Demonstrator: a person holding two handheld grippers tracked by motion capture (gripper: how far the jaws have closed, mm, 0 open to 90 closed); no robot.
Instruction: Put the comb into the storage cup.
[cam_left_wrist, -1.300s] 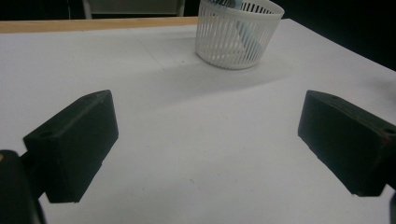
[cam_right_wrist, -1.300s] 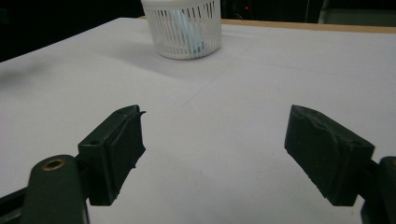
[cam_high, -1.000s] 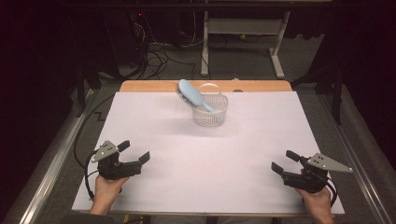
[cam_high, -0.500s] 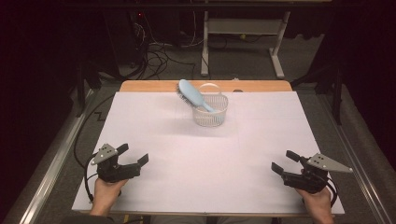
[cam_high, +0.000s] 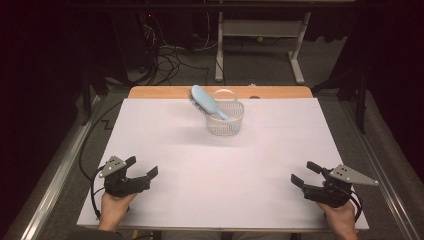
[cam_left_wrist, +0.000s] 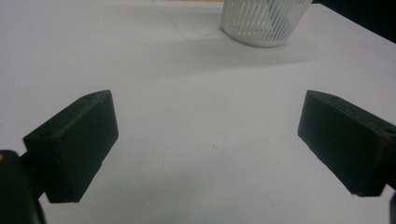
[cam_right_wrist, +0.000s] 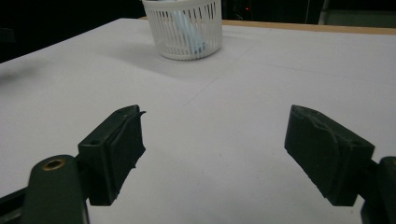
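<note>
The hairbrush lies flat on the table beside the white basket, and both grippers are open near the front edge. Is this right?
Not quite. The high view shows the hairbrush standing tilted inside the white basket, not flat beside it. The left gripper and right gripper are indeed open near the front edge.

Left claw (cam_high: 142, 167) and right claw (cam_high: 305, 173), both spread wide, empty.

A dim room: grey floor (cam_high: 320, 60), tangled cables (cam_high: 167, 57), and a white-legged desk frame (cam_high: 260, 30) beyond the table (cam_high: 280, 92)
</note>
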